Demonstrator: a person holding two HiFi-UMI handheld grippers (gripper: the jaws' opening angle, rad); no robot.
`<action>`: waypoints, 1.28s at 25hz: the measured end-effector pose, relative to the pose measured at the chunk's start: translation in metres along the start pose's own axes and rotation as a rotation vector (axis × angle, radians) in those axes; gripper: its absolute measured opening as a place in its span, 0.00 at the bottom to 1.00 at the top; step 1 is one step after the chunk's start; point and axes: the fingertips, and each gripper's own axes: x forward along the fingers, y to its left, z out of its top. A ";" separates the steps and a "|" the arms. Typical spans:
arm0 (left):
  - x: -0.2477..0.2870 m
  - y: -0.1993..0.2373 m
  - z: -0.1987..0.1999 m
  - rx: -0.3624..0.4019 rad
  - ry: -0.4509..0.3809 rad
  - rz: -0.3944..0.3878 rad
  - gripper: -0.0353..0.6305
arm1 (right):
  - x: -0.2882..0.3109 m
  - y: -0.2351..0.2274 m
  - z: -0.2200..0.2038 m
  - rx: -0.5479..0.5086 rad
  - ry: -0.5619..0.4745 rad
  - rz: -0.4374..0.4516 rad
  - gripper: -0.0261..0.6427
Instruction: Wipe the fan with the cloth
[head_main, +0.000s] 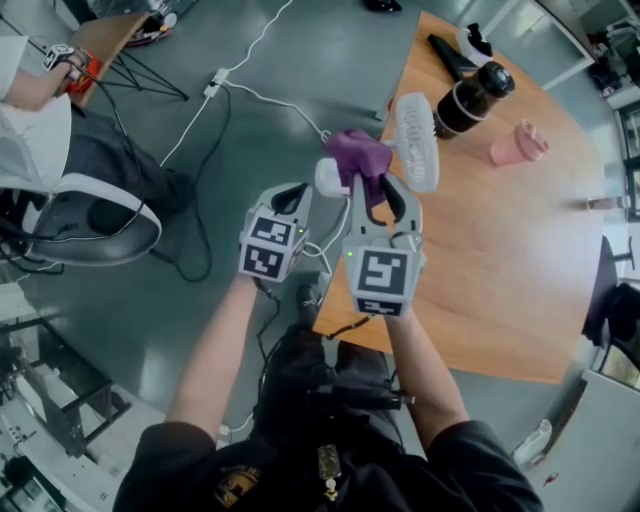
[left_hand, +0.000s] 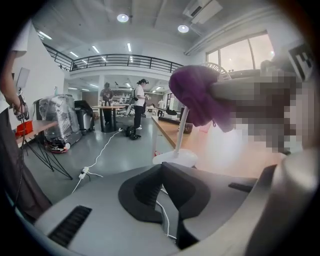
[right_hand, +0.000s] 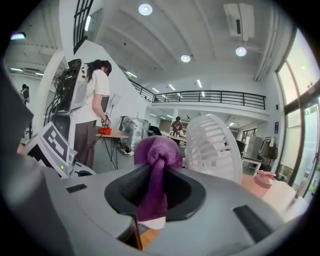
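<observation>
Fan white, slatted, cloth purple, bunched

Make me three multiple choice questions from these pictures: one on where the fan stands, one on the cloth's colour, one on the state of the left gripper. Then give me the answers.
1. Where does the fan stand?
A. on the wooden table
B. on the floor
C. on a chair

2. What colour is the cloth?
A. green
B. purple
C. yellow

3. How is the left gripper?
A. shut on the cloth
B. wide open
C. shut and empty

Answers:
1 A: the fan's round base sits at the table's near edge.
2 B: the cloth pinched in the right gripper is plainly purple.
3 C: in the left gripper view its fingers meet with nothing between them.
</observation>
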 end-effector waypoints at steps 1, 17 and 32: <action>0.001 -0.001 0.001 0.003 0.000 -0.001 0.06 | 0.003 0.000 -0.006 -0.006 0.013 -0.002 0.16; -0.003 -0.003 0.002 0.016 0.014 0.021 0.06 | 0.052 -0.012 -0.093 -0.056 0.280 -0.034 0.16; -0.010 -0.004 0.005 0.033 0.001 -0.005 0.06 | 0.017 -0.019 -0.039 0.216 0.028 -0.096 0.16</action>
